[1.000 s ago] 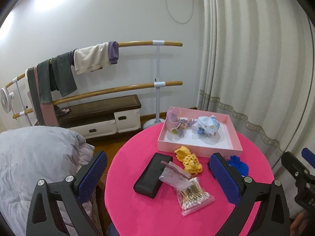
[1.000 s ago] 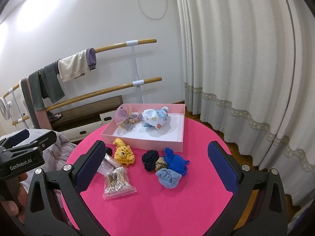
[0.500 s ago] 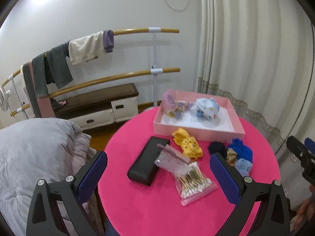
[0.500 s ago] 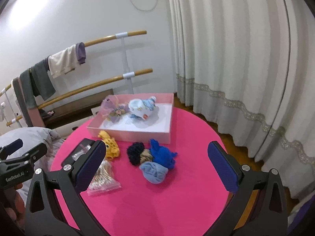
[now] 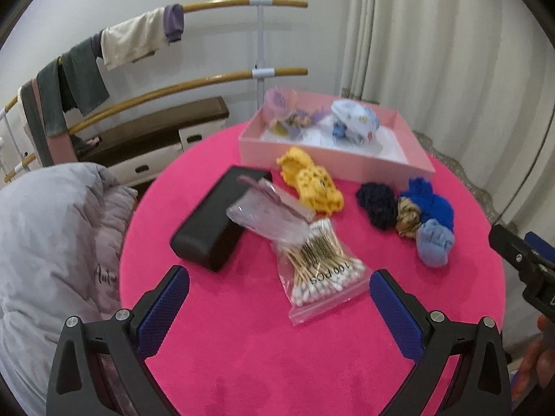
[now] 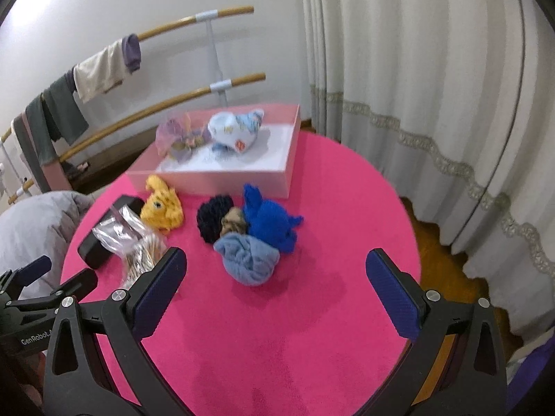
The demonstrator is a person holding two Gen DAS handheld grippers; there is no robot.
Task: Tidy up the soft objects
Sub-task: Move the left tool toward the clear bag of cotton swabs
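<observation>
On the round pink table [image 6: 312, 329] a black case [image 5: 211, 222] and a bag of cotton swabs [image 5: 319, 270] lie beside a yellow knit toy [image 5: 312, 182]. Four soft bundles [image 6: 249, 232] sit bunched in front of the pink box [image 6: 222, 176]. The left gripper [image 5: 279, 298] and right gripper [image 6: 275, 280] both hover wide open, holding nothing.

— Any print you can read from my feeds?

— Two bits. On the clear bag of cotton swabs [image 5: 324, 275], lying just beside the black case [image 5: 215, 222], I read "100 pcs". On the left gripper's [image 6: 34, 298] body, seen by my right wrist camera, "GenRobot.A", cut off.

— The grey bedding [image 5: 52, 242]?

— Dark script starting "Aut"; the rest I can't make out.
</observation>
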